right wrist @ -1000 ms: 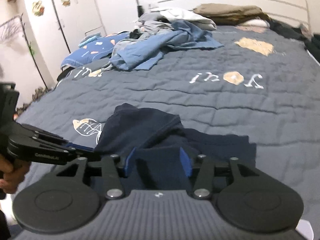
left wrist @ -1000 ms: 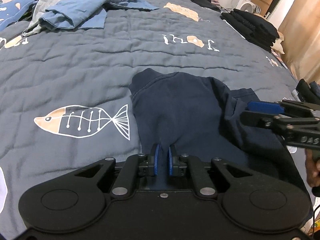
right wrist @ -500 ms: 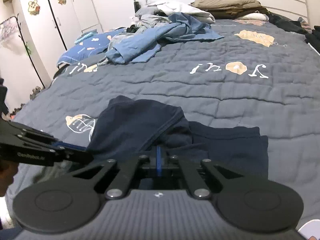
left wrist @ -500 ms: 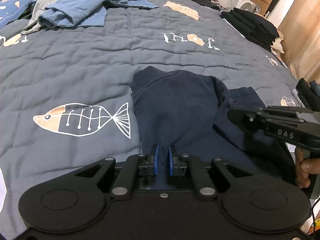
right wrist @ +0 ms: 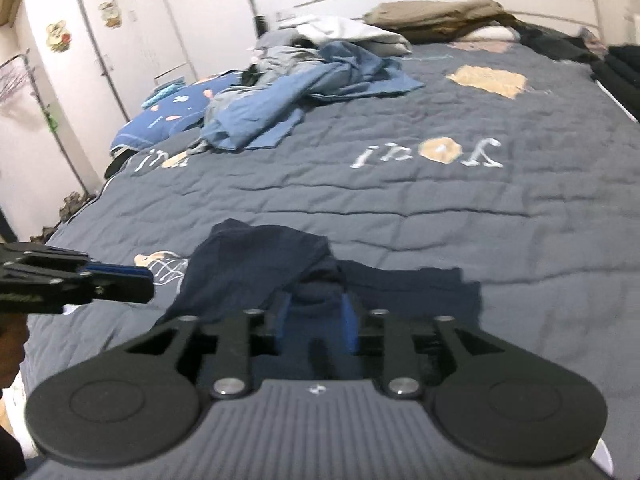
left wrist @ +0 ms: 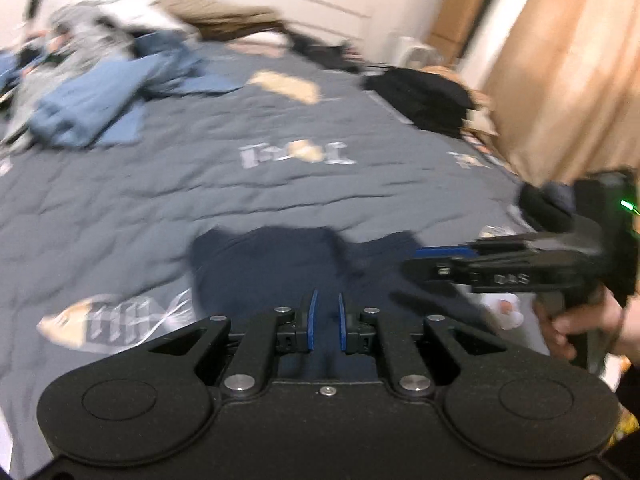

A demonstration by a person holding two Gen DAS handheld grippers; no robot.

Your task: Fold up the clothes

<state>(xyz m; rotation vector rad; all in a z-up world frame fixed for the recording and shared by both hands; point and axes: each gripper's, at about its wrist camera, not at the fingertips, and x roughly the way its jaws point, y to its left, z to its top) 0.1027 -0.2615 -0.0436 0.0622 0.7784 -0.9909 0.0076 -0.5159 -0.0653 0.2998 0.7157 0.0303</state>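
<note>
Each camera is sitting just behind its own fingers, looking forward and down along them across the bed (right wrist: 400, 200). The left wrist view is facing the headboard and curtain (left wrist: 560, 80); the right wrist view is angling toward the wardrobe (right wrist: 100, 52). Both are sharing the navy garment (left wrist: 272, 264) (right wrist: 260, 264) lying just beyond the fingers, and each is catching the other gripper at its edge.

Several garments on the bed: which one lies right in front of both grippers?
The navy garment, spread on the quilt just ahead of the fingers. The light-blue heap and the black stack lie far off near the headboard.
</note>
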